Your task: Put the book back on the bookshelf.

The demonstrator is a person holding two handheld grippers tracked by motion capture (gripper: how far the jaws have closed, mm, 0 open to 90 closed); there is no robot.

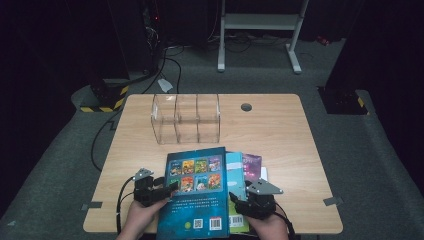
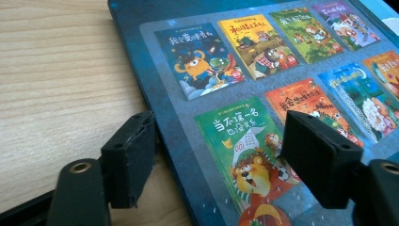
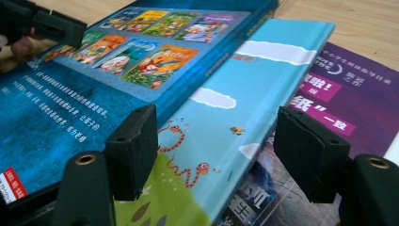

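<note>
The blue book (image 1: 196, 192) tops a stack at the tabletop's (image 1: 280, 130) near edge. Left tongs (image 1: 169, 189) gape astride its left edge; right tongs (image 1: 234, 201) gape over the light-blue book (image 3: 226, 122) beneath (nothing gripped yet). Next, probably close and lift.

The top book (image 1: 196, 195), lying between the left hand-held gripper (image 1: 172, 188) and the right hand-held gripper (image 1: 234, 201), is showing a deep blue back cover with a grid of small cover pictures in blue, yellow, green, purple, orange and teal. Under it, beneath the right hand-held gripper's black jaws, a light blue book (image 3: 235, 122) is displaying white clouds, a green hill and an orange snake. Beyond that, a purple book (image 3: 348, 94) is carrying white lettering. The surface (image 1: 280, 130) is showing pale wood grain.
</note>
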